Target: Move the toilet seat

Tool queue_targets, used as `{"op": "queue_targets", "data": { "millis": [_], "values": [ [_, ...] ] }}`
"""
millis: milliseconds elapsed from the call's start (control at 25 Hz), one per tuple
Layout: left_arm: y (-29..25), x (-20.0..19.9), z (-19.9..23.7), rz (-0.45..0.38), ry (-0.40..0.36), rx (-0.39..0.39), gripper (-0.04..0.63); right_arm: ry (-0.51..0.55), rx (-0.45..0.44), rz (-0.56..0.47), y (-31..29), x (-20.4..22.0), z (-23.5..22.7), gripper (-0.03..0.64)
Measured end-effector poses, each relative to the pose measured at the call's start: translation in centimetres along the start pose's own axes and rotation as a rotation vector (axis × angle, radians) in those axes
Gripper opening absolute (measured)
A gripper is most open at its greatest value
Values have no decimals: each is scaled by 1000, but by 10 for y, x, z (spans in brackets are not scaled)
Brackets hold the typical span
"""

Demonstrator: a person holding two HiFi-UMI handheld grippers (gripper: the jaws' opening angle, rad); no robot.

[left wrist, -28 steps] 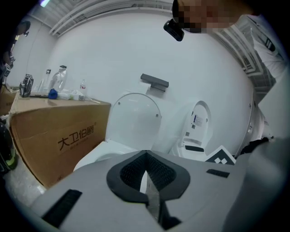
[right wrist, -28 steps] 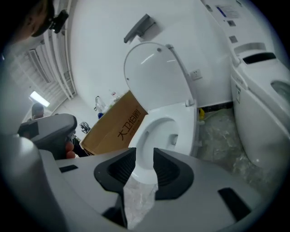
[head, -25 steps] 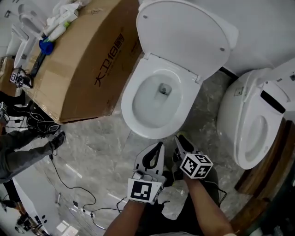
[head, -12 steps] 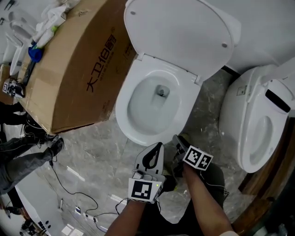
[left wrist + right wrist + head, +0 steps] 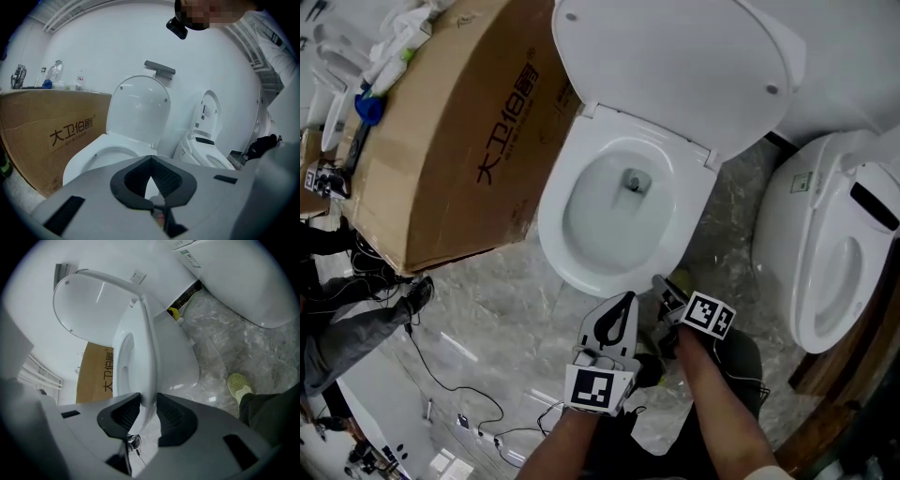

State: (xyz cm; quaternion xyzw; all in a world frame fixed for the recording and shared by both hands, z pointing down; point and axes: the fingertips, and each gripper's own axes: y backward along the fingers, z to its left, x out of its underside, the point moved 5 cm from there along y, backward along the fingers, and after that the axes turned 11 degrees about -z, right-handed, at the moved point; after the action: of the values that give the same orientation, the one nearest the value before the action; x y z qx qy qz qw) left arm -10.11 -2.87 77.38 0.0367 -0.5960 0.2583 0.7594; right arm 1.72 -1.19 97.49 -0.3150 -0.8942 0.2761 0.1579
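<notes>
A white toilet stands with its lid [image 5: 675, 66] raised and its seat [image 5: 555, 217] lying flat on the bowl. My right gripper [image 5: 659, 281] is at the front right of the bowl, turned on its side. In the right gripper view the seat's front edge [image 5: 146, 341] runs between the jaws of the right gripper [image 5: 146, 404], which are closing, and both pads touch it. My left gripper [image 5: 628, 296] hangs just short of the bowl's front, its tips together and nothing between them. The left gripper view shows the left gripper [image 5: 150, 158] facing the seat [image 5: 108, 140].
A big cardboard box [image 5: 441, 141] with bottles and tools on top stands against the toilet's left side. A second toilet [image 5: 825, 253] is at the right. Cables [image 5: 441, 375] trail over the marble floor, a person's legs [image 5: 347, 319] are at the left, and my shoe [image 5: 239, 385] is near the bowl.
The right gripper has edged slightly toward the bowl's front rim. The left gripper has hardly moved. The view has shifted a little.
</notes>
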Motion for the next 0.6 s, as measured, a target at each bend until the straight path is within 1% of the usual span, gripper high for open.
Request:
{"op": "queue_targets", "data": {
  "millis": [120, 280, 440, 600],
  "values": [
    [0, -3, 0, 4, 3, -4, 3, -25, -14, 18, 3, -1, 3, 80],
    [5, -16, -5, 0, 8, -3, 3, -44, -29, 31, 12, -3, 14, 77],
    [12, -42, -15, -7, 13, -1, 3, -68, -42, 42, 28, -6, 35, 77],
    [20, -79, -29, -28, 8, 8, 3, -89, -71, 47, 49, -16, 67, 77]
  ]
}}
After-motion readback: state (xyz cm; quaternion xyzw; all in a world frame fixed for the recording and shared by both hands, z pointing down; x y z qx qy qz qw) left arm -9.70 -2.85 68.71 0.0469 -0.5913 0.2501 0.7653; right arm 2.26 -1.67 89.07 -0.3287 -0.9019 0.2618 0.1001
